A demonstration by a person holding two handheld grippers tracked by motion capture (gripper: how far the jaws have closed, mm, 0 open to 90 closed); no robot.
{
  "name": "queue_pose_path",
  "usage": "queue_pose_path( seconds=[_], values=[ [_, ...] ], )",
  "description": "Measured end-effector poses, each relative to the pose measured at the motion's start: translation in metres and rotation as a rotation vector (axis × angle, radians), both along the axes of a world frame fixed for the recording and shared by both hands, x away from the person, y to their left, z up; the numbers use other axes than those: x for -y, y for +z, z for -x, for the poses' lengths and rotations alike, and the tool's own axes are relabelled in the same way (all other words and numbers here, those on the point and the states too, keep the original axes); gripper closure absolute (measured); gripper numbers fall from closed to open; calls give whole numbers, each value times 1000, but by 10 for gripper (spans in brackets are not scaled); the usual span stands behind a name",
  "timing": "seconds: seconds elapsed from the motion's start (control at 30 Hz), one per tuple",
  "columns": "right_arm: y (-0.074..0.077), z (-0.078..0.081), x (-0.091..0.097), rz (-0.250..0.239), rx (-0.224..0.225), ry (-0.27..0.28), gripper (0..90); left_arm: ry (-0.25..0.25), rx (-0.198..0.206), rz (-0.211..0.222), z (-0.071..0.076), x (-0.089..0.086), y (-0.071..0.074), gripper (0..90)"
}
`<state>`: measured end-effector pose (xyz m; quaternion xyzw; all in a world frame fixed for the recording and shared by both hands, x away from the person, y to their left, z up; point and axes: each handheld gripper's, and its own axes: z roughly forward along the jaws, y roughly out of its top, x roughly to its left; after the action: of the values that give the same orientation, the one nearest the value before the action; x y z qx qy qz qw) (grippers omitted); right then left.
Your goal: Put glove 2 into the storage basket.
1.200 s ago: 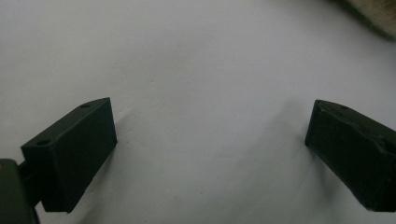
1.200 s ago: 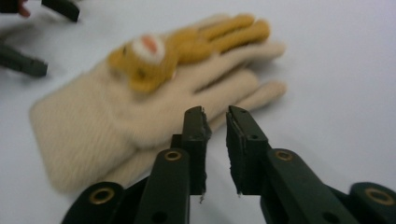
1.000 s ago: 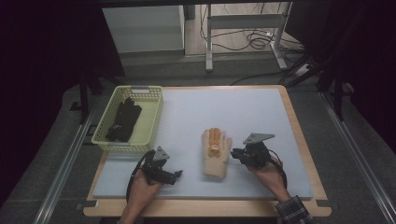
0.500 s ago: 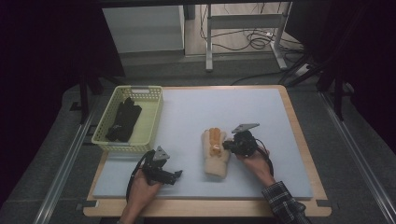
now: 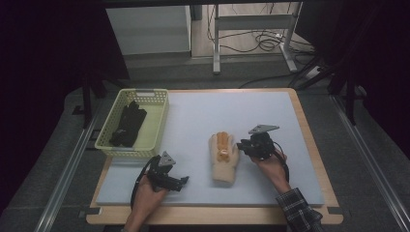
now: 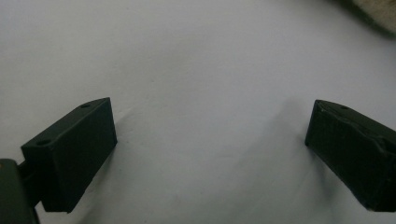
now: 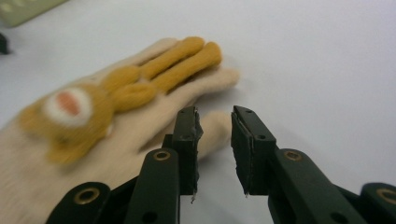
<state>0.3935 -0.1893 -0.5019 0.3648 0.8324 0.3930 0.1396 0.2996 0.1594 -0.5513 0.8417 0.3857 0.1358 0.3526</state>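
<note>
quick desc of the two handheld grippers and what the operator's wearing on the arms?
Both grippers are black with two blocky black jaws. The right gripper carries a grey three-cornered plate; the left gripper has a smaller one, and a black cable loops from it. A plaid sleeve covers the right forearm.

The right tool (image 5: 244,146) has been carried in across the table from the right-hand side to the cream glove (image 5: 224,157), at its thumb edge. Its jaws have just been opened a little again, and the glove's thumb (image 7: 215,126) is seen in the narrow gap, not pressed.
</note>
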Motion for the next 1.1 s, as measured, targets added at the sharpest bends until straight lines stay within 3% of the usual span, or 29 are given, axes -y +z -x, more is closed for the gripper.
queue_pose_path(
  seconds=[0.2,0.47,0.7,1.1],
  values=[
    [0,29,11,13,0,60,718,-2,0,-3,0,0,0,21],
    [-22,61,9,20,-61,155,811,0,1,0,0,0,0,21],
    [-29,63,-16,28,-40,206,819,0,1,0,0,0,0,21],
    [-33,53,-58,30,-1,219,788,-1,1,-2,0,0,0,21]
  ],
)
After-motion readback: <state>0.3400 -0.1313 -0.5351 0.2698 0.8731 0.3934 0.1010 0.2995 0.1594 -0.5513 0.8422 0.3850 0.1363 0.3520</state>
